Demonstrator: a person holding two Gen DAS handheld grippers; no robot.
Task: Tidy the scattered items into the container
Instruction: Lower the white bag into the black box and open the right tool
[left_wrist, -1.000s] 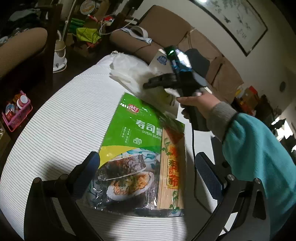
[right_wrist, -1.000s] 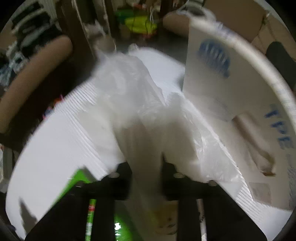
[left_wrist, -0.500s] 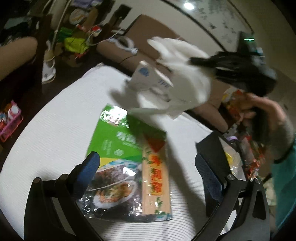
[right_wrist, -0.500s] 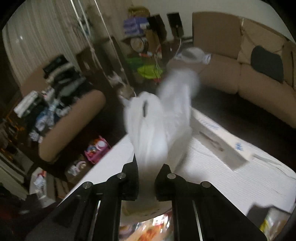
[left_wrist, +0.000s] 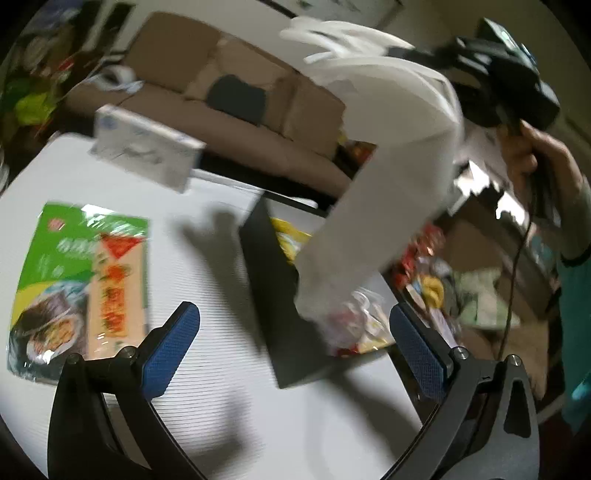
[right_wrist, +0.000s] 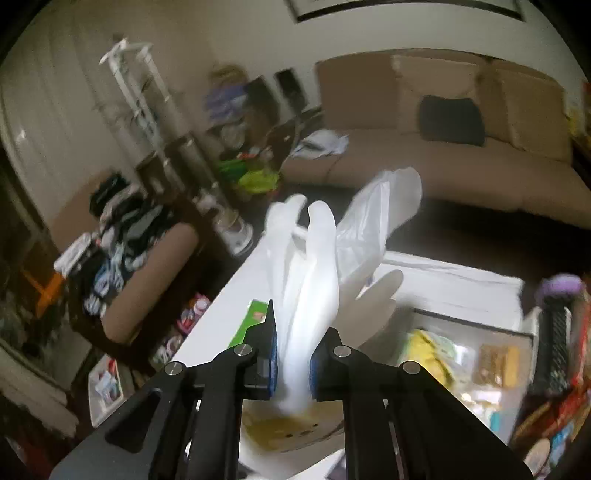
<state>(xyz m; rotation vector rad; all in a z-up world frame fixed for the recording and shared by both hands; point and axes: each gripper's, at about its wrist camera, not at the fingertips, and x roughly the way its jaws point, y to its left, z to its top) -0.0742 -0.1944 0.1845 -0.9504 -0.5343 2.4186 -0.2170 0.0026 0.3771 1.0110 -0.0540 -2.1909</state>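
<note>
a long tan upholstered sofa (right_wrist: 443, 155) stands against a pale wall (right_wrist: 229, 33), a dark square cushion (right_wrist: 451, 120) on its seat. a dark-framed picture (right_wrist: 402, 8) hangs above. a white tiered rack (right_wrist: 138, 99) stands at left near a cluttered brown armchair (right_wrist: 147, 269). dim light.

A white plastic bag (left_wrist: 388, 155) hangs stretched in the air above the dark container (left_wrist: 273, 295), its lower end over the snack packets inside. A green seaweed packet (left_wrist: 77, 291) lies flat on the bench left of the container. A white box (left_wrist: 144, 147) sits beyond the container, at its far left.
</note>
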